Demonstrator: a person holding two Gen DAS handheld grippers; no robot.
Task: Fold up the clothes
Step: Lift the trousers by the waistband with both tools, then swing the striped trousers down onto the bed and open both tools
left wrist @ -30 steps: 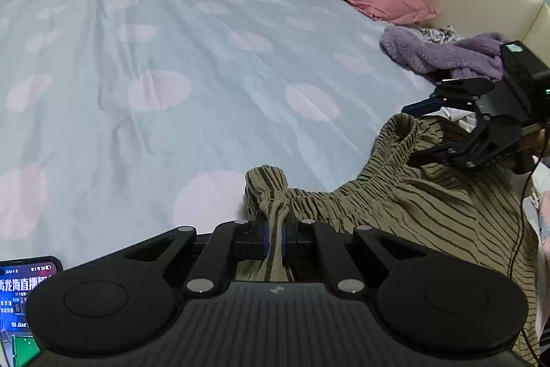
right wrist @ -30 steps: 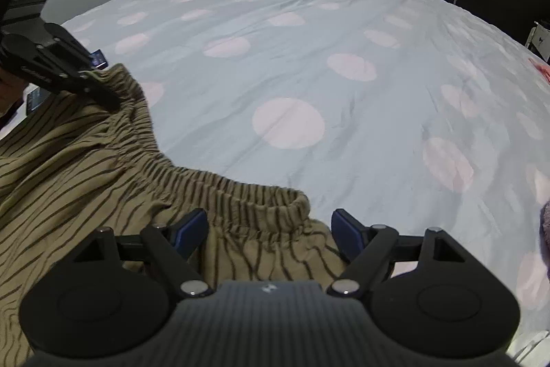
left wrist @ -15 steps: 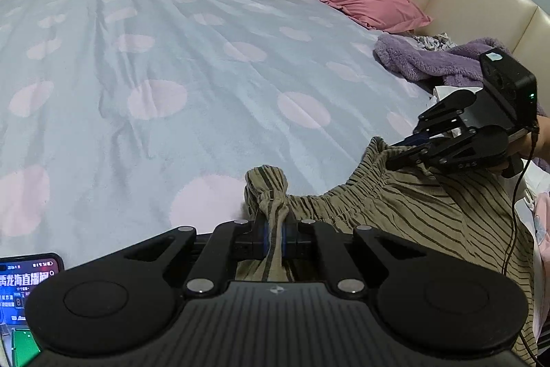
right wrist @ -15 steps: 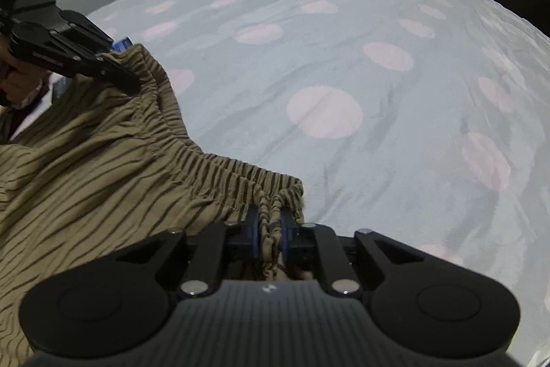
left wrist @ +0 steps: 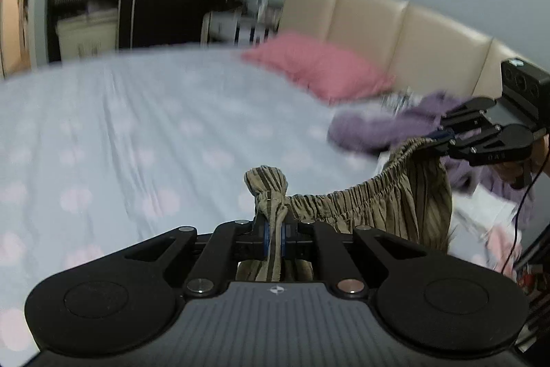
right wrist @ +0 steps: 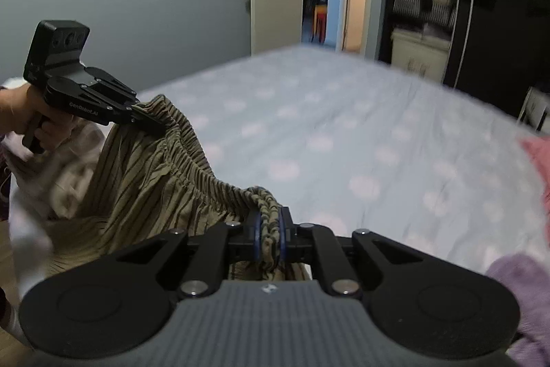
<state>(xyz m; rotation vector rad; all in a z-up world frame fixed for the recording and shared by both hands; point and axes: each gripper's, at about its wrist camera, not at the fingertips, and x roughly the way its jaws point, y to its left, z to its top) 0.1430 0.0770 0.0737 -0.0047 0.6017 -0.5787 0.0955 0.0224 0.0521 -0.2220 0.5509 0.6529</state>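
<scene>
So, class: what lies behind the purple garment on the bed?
Behind the purple garment, the left wrist view shows a pink pillow and the beige padded headboard. Some blurred patterned fabric sits at its far edge; the rest of that fabric is hidden.

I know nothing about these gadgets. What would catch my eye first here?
Probably the striped olive garment, hanging in the air by its gathered waistband between two black hand-held grippers, the left gripper and the right gripper, each pinching one end. Behind it spreads a pale blue bed with pink dots, and a pink pillow by the headboard.
</scene>
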